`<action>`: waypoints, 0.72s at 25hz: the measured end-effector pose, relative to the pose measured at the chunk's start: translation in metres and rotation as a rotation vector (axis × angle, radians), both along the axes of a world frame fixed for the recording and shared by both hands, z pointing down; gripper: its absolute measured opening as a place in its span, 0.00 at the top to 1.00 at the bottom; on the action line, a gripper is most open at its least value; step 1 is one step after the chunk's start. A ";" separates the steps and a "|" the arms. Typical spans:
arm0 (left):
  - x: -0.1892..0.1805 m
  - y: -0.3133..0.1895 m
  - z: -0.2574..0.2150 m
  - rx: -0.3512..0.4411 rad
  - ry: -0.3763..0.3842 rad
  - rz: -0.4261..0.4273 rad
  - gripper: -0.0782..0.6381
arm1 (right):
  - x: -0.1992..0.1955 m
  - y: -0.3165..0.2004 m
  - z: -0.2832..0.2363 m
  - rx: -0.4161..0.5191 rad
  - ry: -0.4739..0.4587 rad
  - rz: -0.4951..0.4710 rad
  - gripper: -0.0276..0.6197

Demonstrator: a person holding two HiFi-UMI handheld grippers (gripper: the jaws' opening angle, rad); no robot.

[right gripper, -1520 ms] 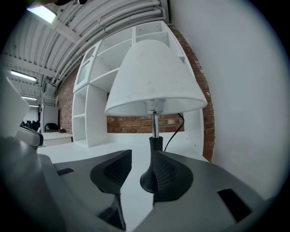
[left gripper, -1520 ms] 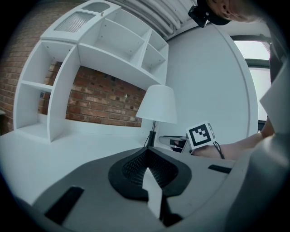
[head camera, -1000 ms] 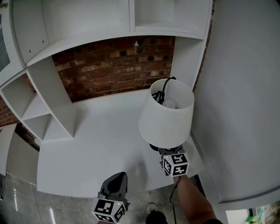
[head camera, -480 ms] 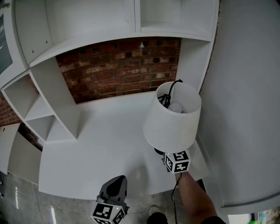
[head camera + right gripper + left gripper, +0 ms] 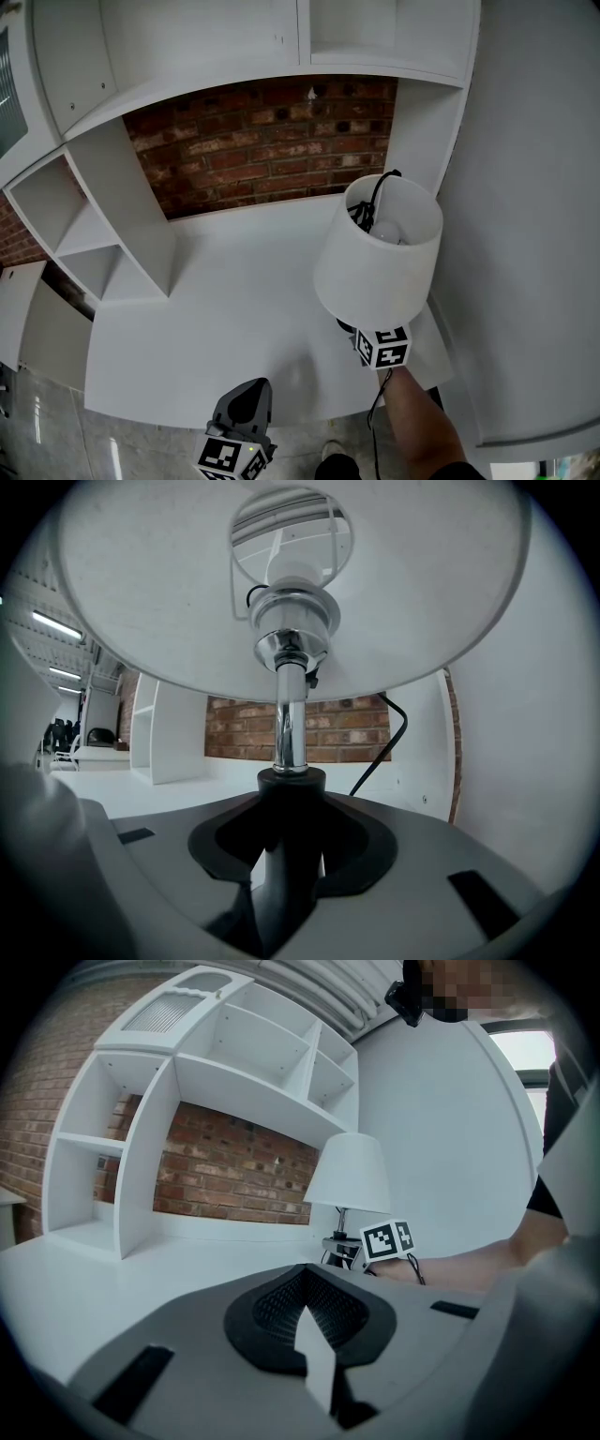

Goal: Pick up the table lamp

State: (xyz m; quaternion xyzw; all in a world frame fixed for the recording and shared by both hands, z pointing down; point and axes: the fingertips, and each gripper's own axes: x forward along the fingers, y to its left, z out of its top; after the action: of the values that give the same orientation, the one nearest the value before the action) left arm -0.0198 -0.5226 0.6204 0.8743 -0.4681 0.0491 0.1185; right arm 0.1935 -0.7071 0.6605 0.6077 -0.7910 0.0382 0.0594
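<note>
My right claw (image 5: pixel 286 869) has just been closing and pinches the table lamp (image 5: pixel 290 726) by its black lower stem, dead centre between the jaws, with the shade spreading overhead. My left claw (image 5: pixel 315 1358) has its jaws pressed together, and the lamp stands ahead and to its right.

Ahead of the jaws of the left gripper (image 5: pixel 306 1283), white desktop (image 5: pixel 216 319) backed by red brick wall (image 5: pixel 253 141). Left of the jaws, white open-shelf unit (image 5: pixel 84 234); overhead, a white shelf span (image 5: pixel 375 37). Right of them, plain white wall (image 5: pixel 525 234). Below and behind, glossy grey tiled floor (image 5: pixel 56 431). Far left, lit ceiling strip lights (image 5: pixel 52 621).
</note>
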 end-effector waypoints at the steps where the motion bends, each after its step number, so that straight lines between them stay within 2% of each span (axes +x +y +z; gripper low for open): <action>1: -0.001 0.000 0.000 0.002 -0.001 -0.001 0.89 | 0.000 0.000 0.000 0.000 0.000 0.003 0.73; 11: -0.001 -0.001 -0.006 0.009 -0.011 -0.002 0.89 | -0.001 0.007 -0.004 0.008 -0.021 0.004 0.73; 18: 0.006 0.005 -0.014 0.012 -0.005 0.010 0.89 | -0.003 0.020 -0.018 0.024 0.014 -0.011 0.74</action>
State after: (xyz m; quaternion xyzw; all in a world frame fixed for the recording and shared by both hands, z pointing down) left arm -0.0142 -0.5180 0.6066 0.8773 -0.4641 0.0490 0.1121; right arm 0.1907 -0.6870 0.6423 0.6042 -0.7943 0.0242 0.0578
